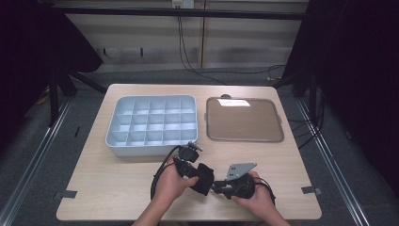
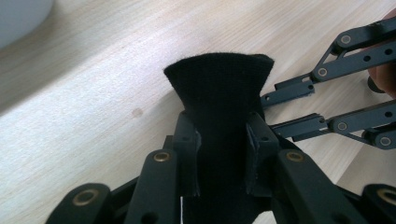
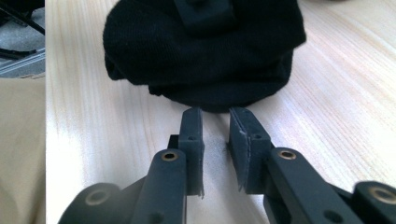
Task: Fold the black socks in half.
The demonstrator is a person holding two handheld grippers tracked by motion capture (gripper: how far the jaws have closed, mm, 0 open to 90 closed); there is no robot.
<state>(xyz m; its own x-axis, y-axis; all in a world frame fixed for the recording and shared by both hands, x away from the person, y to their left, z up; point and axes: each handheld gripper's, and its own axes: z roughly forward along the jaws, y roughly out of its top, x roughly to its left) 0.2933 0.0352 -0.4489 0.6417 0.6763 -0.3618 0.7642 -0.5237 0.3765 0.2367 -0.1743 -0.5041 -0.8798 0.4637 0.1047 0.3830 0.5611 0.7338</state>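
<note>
Currently we note left gripper [image 2: 222,140] clamped on black cloth [image 2: 219,93], held near front of divided tray [image 1: 153,120]. Right gripper [image 3: 215,116] slack, jaws apart, just short of cloth. We judge placement into tray pending.

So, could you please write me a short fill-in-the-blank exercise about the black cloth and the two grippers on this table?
1. The left gripper is clamped on a soft black knitted ____.
2. The right gripper has its jaws slightly apart with ____ between them.
3. The pale blue plastic organiser box is divided into ____ compartments.
4. Beside it on the light wooden table, the flat brown tray lies to the box's ____.

Missing words: cloth; nothing; sixteen; right
</note>
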